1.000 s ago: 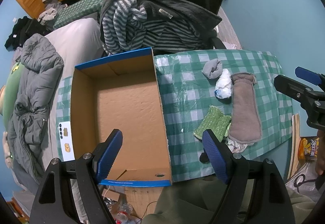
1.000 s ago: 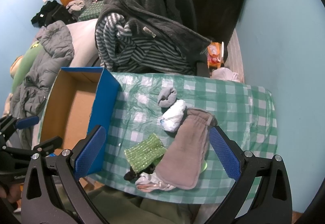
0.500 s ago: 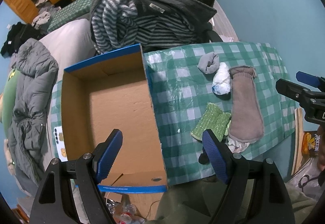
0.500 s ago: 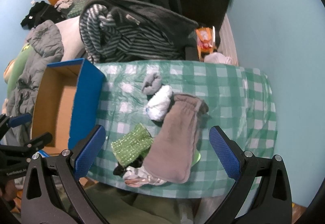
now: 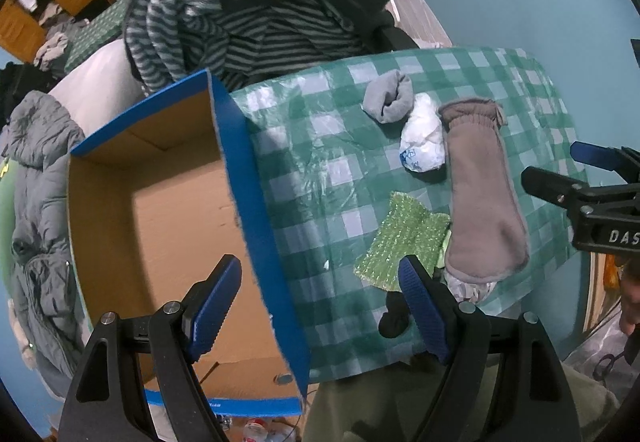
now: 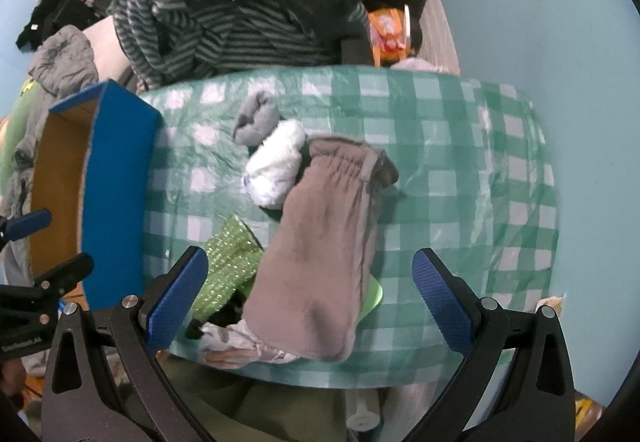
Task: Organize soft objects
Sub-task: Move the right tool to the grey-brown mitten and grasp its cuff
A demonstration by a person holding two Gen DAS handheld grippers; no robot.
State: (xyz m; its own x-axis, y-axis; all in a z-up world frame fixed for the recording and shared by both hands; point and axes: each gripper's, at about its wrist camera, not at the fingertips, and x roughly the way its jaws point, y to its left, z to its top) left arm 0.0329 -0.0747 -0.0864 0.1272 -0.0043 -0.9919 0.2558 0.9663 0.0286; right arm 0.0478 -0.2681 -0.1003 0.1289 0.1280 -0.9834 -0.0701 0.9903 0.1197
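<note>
I see both grippers held above the table (image 6: 460, 129) with the green checked cloth. The left gripper (image 5: 320, 298) has its fingers wide apart, over the blue wall of the cardboard box (image 5: 256, 201) at the table's left edge; the box is empty. The right gripper (image 6: 308, 290) also has its fingers wide apart, over the brown mitten (image 6: 320, 242). Near the front edge, the mitten touches a green knitted piece (image 6: 230, 258) and a white bundle (image 6: 276, 165); a grey rolled sock (image 6: 254, 117) lies behind them.
</note>
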